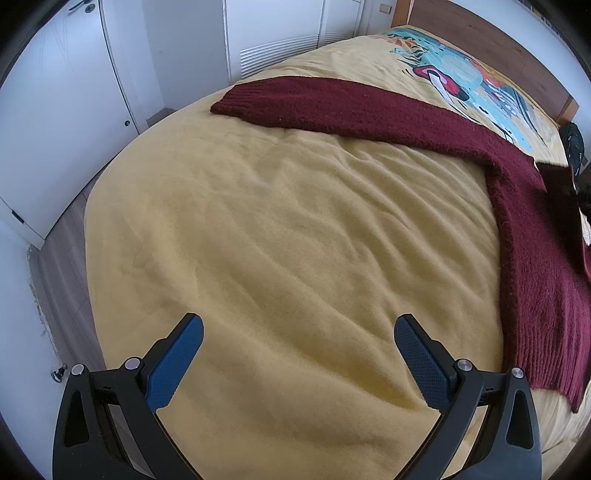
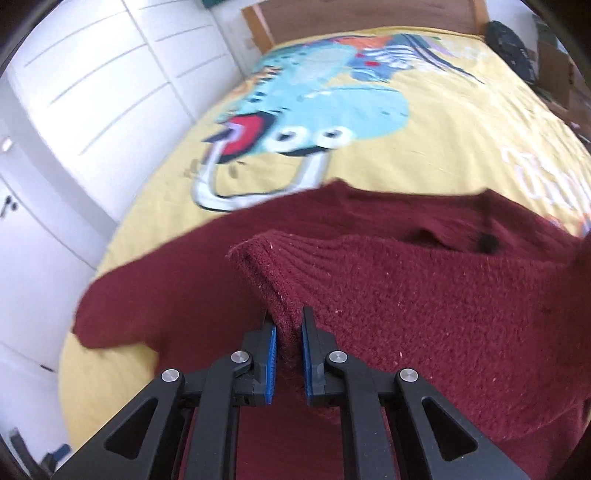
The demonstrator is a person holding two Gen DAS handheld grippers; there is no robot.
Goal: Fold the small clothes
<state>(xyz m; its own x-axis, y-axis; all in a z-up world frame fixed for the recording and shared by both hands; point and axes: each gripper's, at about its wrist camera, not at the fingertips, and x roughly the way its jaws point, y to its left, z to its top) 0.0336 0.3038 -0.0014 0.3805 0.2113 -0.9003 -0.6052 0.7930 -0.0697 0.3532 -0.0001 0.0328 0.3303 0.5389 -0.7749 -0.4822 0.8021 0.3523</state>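
A dark red knitted sweater (image 1: 524, 221) lies on the yellow bed cover (image 1: 277, 240), one sleeve (image 1: 314, 107) stretched out to the far left. My left gripper (image 1: 298, 328) is open and empty above bare cover, left of the sweater. My right gripper (image 2: 289, 325) is shut on the ribbed cuff (image 2: 273, 280) of the other sleeve and holds it lifted over the sweater's body (image 2: 443, 295). The sweater's neck opening (image 2: 428, 236) shows beyond the cuff.
The cover has a cartoon print (image 2: 314, 122) toward the wooden headboard (image 2: 369, 18). White wardrobe doors (image 1: 55, 110) stand along the left side of the bed. A dark object (image 2: 513, 48) sits by the far right corner. Wooden floor (image 1: 62, 266) shows at left.
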